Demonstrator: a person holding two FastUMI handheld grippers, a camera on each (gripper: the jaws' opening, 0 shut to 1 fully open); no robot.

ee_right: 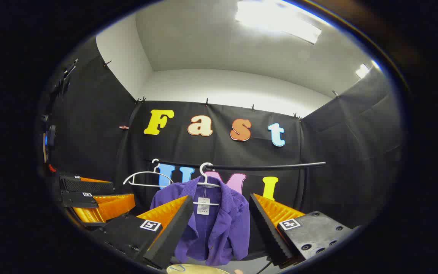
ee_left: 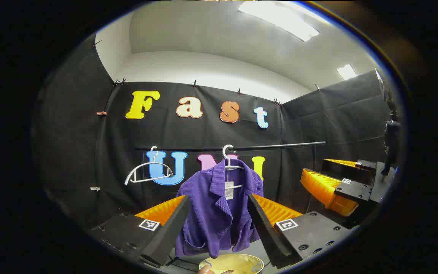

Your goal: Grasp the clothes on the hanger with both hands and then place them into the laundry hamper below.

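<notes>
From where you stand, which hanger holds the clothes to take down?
Find the black rail across the back cloth wall. Two white hangers hook over it; take the right one, under the purple jacket. Its neighbour to the left hangs bare.

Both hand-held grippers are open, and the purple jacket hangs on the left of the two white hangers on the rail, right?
Not quite: the purple jacket hangs on the right hanger; the left hanger is bare, as the left gripper view shows. The rest holds.
</notes>
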